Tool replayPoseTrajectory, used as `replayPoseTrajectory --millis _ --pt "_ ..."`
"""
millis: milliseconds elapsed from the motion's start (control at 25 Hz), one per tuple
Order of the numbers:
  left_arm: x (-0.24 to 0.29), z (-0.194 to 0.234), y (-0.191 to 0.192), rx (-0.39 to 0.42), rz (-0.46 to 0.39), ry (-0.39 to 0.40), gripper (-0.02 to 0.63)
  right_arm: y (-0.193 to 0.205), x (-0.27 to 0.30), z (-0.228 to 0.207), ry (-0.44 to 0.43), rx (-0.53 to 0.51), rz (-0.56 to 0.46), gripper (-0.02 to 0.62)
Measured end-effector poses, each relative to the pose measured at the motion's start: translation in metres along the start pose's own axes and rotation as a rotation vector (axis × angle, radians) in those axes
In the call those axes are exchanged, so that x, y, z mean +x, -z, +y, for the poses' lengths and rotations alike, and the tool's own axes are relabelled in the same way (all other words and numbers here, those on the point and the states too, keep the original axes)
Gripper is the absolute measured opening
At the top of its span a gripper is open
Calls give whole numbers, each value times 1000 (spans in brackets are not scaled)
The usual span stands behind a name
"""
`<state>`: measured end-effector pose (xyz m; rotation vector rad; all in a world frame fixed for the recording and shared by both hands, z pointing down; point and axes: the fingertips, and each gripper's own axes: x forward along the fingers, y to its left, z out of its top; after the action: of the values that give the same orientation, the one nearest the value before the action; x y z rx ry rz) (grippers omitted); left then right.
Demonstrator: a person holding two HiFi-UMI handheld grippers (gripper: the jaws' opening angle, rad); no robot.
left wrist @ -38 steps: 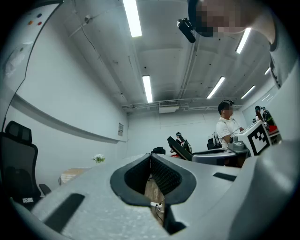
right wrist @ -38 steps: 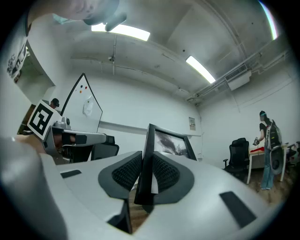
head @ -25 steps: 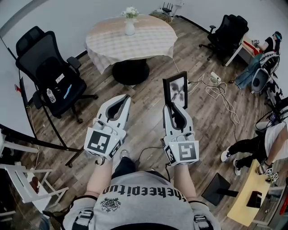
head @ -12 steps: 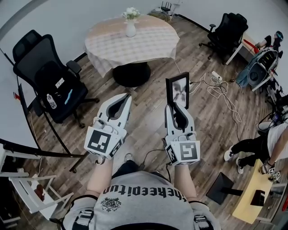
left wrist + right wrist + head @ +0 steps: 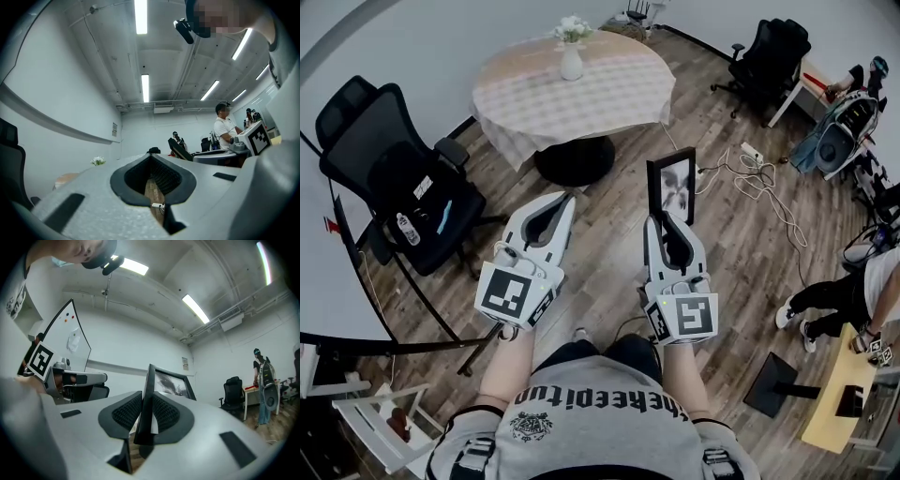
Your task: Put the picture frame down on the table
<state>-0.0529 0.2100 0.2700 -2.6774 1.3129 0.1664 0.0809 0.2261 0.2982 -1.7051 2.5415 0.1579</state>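
Note:
A black picture frame (image 5: 672, 186) with a grey abstract print stands upright above the wooden floor, and my right gripper (image 5: 666, 219) is shut on its lower edge. In the right gripper view the frame (image 5: 169, 382) sticks up edge-on from between the ribbed pads (image 5: 125, 412). My left gripper (image 5: 563, 201) is level with it on the left, shut with nothing in it; its view shows the closed tips (image 5: 151, 157). The round table (image 5: 610, 92) with a checked cloth stands ahead, a white vase of flowers (image 5: 571, 53) on its far side.
A black office chair (image 5: 394, 178) stands left of the table, another (image 5: 772, 52) at the far right. Cables and a power strip (image 5: 750, 178) lie on the floor to the right. People (image 5: 853, 291) and a yellow desk (image 5: 836, 412) occupy the right side.
The right gripper keeps its hold on the frame, which has shifted slightly right. The floor and chairs have slid in the view as the person steps toward the table.

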Motion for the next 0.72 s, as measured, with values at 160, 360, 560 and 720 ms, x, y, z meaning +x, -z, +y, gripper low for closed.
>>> replayPoseTrajectory --millis 160,360,560,720 --pt "6 9 5 -13 1 18 15 5 8 2 15 -4 16 77" --pt "16 17 13 -24 11 32 15 10 21 -4 29 -3 29 77" --pt "35 34 23 -33 14 28 15 18 45 -8 17 -5 37 77" --pt "61 45 29 -30 18 35 15 24 69 -24 15 0 43 77"
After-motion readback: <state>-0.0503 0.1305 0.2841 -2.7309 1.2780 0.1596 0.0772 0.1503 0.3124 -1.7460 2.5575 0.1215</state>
